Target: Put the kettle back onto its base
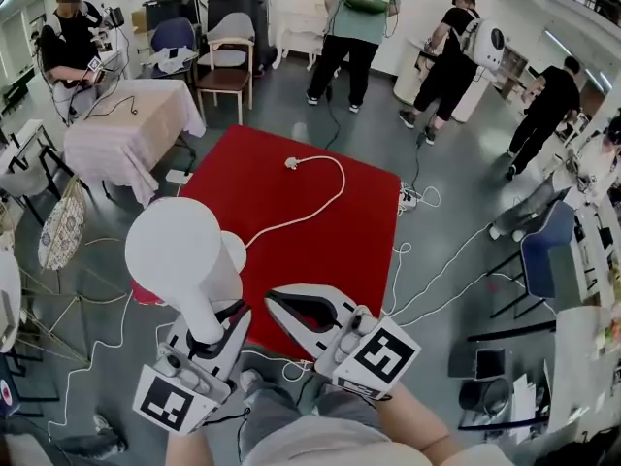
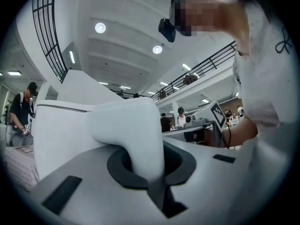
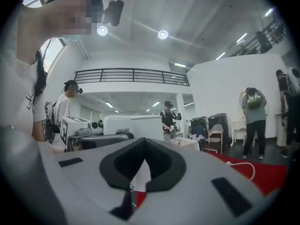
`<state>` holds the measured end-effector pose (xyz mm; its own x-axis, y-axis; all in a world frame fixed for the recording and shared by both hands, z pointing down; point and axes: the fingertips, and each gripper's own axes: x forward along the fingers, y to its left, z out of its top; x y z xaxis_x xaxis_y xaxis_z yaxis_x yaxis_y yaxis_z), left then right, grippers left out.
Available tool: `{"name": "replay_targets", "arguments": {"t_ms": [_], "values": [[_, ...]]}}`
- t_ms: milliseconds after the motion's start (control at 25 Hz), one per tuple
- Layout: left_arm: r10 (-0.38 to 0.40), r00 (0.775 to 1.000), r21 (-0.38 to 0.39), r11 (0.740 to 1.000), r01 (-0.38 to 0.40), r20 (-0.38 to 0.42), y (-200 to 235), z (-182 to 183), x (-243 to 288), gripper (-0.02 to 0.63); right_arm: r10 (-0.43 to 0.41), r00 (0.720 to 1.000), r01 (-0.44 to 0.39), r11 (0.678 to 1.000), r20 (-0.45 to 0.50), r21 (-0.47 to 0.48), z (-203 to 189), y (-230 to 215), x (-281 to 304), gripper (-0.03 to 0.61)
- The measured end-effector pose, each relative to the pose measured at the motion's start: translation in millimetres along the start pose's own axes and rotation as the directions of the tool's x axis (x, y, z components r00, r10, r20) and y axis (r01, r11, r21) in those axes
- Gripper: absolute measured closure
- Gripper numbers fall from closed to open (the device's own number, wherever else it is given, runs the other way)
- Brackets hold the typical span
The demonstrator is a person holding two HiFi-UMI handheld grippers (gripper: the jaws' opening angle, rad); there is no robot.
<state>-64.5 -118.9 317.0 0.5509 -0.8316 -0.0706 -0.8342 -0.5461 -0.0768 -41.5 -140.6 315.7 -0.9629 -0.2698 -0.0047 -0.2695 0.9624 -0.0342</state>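
My left gripper (image 1: 228, 320) holds a white kettle (image 1: 182, 252) by the handle (image 2: 136, 135) and is shut on it, with the kettle up in the air over the left edge of a red mat (image 1: 330, 231). The kettle's body (image 2: 61, 125) fills the left of the left gripper view (image 2: 150, 175). A white cord (image 1: 325, 197) with a plug (image 1: 291, 162) lies across the mat. I see no base in any view. My right gripper (image 1: 277, 297) hangs beside the kettle, shut and with nothing in it (image 3: 136, 182). The kettle (image 3: 133, 125) shows beyond its jaws.
A table with a pale cloth (image 1: 126, 124) stands at the left. Chairs (image 1: 225, 61) stand at the back and several people (image 1: 354, 27) work beyond the mat. Cables (image 1: 437, 280) trail over the grey floor to the right, near a power strip (image 1: 408, 199).
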Motion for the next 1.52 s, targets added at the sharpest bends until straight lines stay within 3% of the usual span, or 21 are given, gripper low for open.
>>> {"name": "replay_targets", "arguments": {"t_ms": [240, 680, 960, 1520], "values": [[-0.122, 0.992, -0.014, 0.992, 0.122, -0.012, 23, -26, 8, 0.581, -0.109, 0.994, 0.109, 0.994, -0.024, -0.013, -5, -11, 20, 0.572], [-0.298, 0.953, -0.062, 0.954, 0.294, -0.058, 54, -85, 26, 0.581, -0.240, 0.967, 0.238, 0.971, -0.084, -0.032, -23, -15, 45, 0.572], [-0.322, 0.946, -0.106, 0.943, 0.317, -0.032, 67, -108, 46, 0.581, -0.294, 0.946, 0.291, 0.956, -0.134, -0.041, -34, -21, 38, 0.572], [-0.357, 0.933, -0.099, 0.931, 0.351, -0.050, 82, -132, 71, 0.581, -0.311, 0.935, 0.307, 0.950, -0.172, -0.051, -44, -33, 52, 0.572]]}}
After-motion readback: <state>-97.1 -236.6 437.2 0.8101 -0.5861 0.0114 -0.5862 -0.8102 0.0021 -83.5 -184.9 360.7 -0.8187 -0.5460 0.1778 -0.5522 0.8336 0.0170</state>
